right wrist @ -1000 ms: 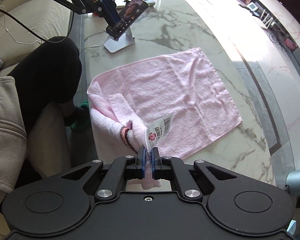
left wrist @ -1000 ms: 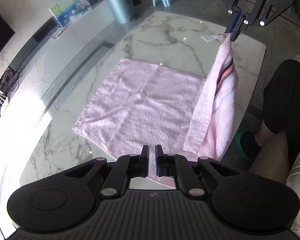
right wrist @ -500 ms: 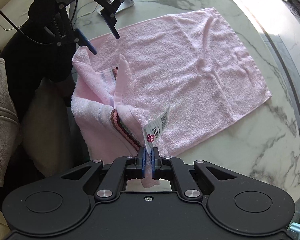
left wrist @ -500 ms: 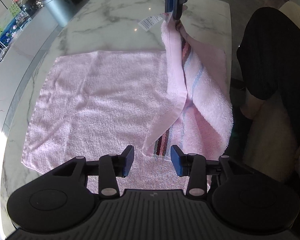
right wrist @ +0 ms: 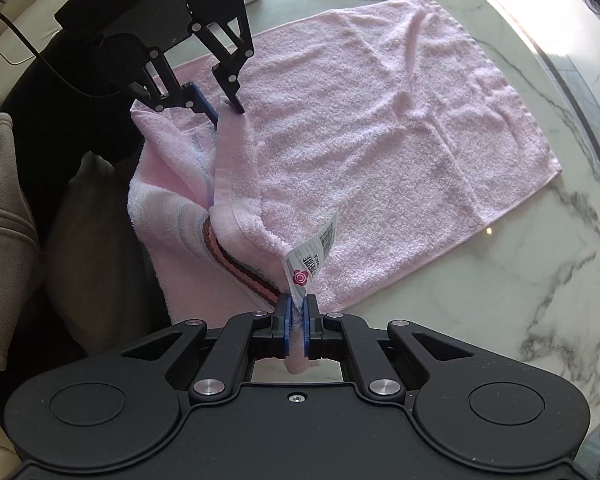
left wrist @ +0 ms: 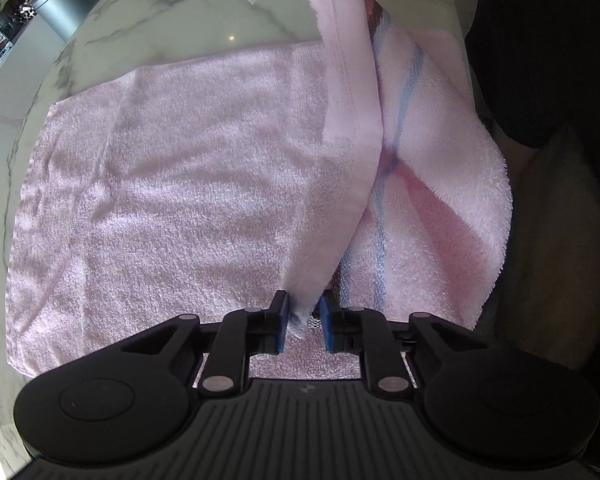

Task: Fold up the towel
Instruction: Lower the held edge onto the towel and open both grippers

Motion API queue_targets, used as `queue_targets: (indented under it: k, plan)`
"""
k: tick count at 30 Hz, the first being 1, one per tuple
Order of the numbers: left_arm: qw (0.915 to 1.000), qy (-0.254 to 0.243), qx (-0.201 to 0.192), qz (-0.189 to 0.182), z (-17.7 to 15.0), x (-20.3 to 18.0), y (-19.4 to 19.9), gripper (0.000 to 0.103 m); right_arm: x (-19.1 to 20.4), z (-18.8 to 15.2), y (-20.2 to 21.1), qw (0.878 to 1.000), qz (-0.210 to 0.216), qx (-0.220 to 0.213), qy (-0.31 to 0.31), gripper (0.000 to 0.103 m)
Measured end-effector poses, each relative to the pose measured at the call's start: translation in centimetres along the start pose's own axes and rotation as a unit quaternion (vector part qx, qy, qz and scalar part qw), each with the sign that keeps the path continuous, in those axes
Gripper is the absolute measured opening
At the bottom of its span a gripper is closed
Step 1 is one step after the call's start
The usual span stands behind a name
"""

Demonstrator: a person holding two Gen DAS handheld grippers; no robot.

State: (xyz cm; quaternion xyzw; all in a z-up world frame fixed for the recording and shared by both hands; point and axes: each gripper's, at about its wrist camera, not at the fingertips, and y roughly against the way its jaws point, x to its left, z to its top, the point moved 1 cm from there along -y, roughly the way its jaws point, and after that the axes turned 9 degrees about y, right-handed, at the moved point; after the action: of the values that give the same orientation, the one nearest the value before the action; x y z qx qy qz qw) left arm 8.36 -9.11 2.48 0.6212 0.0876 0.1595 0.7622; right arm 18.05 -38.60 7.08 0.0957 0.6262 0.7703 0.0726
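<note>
1. Pinching the towel's labelled corner tight between the right gripper fingers, pads pressed onto the terry cloth with a nub of fabric poking out behind them.
2. Standing spread on the left gripper, fingers apart, with the other corner of the lifted hem hanging down between the pads; touching the left pad perhaps, but not clamped as far as can be judged.
3. Lying mostly flat ahead of both sets of fingers: the pink towel spread over the marble table, its near edge raised into a ridge strung between the two grippers, striped border and care label showing just above the right pads.
4. Risking a slip: with the left pads unclosed, any lift or forward carry looks likely to drop that corner, leaving the fold skewed or one-sided.
5. Risking a shallow bite: closing on only the tip of the hem could let the cloth slide out mid-carry.
6. Risking a drag: the part draped past the table's near edge toward the seated person's leg could pull the flat section askew if raised unevenly.
7. Noting containers: a grey metal bin standing far beyond the left fingers, off the table; contents not visible.
</note>
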Motion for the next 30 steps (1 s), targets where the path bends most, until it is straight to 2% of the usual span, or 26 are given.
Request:
queue_targets:
  k: [7,13,19,24,30]
  plan:
    - [0.9978,0.060,-0.021,0.018,-0.7,1.9,2.7,0.004,0.1,-0.1,0.2,1.000,0.001,0.000,0.003,0.004]
    - [0.9958,0.075,-0.023,0.046,-2.7,2.7,6.5,0.004,0.6,0.1,1.8,1.000,-0.017,-0.002,0.002,0.004]
    - [0.9904,0.098,-0.032,0.092,-3.4,3.5,10.1,0.004,0.8,1.0,3.5,0.999,-0.051,-0.003,0.004,0.004]
    - [0.9812,0.125,-0.049,0.139,-4.5,5.1,13.8,0.004,0.5,2.7,5.4,0.996,-0.084,-0.007,0.016,0.004]
    - [0.9742,0.131,-0.062,0.173,-4.7,6.6,16.6,0.004,-1.0,5.2,7.5,0.991,-0.131,-0.011,0.021,0.004]
